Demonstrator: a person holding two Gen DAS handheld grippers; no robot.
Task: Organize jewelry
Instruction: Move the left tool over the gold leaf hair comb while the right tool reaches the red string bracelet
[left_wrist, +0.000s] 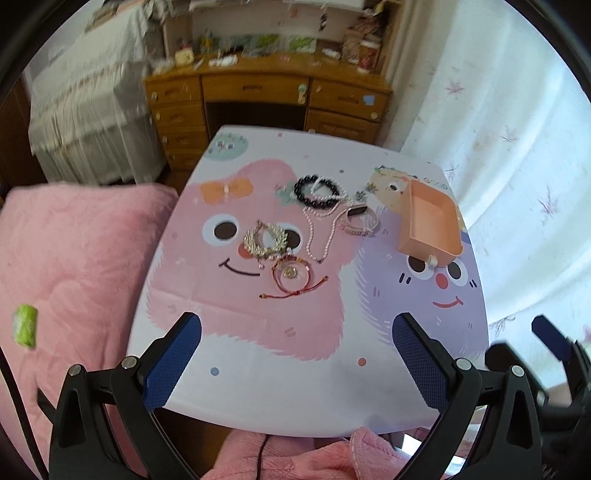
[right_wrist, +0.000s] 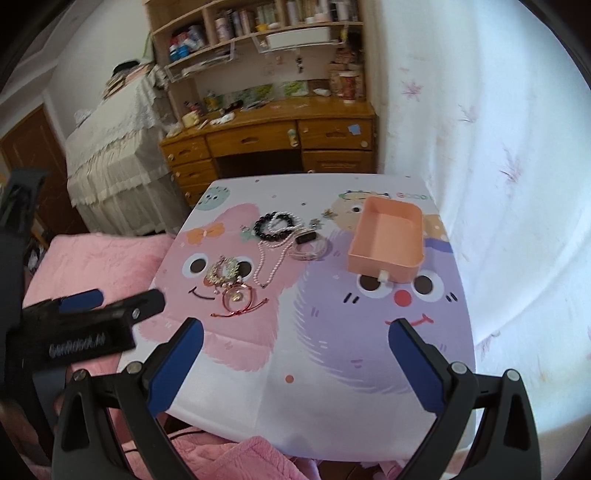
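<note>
Ahead of both my grippers lies the surface (right_wrist: 332, 369), a small table covered in a cartoon monster print, and nothing on it has been sorted yet, so I judge I am at the very start: the approach before the first pick

The largest thing is the peach tray (right_wrist: 386, 240), open and empty, far ahead and to the right of my right gripper (right_wrist: 295, 354), with a small white tab on its near wall

The jewelry sits in a loose cluster ahead and left of that gripper, straight ahead of my left gripper (left_wrist: 297, 347). Farthest out are the black bead bracelet (left_wrist: 314, 192) and a white one overlapping it, just beside a pink watch (left_wrist: 360, 219). A pearl necklace (left_wrist: 321, 236) trails toward me from there. Nearer still are the gold leaf wreath piece (left_wrist: 264, 240) and, touching it, the red cord bracelet (left_wrist: 291, 275), the closest item to my left gripper

Both grippers hover spread wide and hold nothing

My next move, I think, is to bring the left gripper forward and down onto the red cord bracelet, pinching the thin cord without dragging the wreath piece, then carry it across to the tray
</note>
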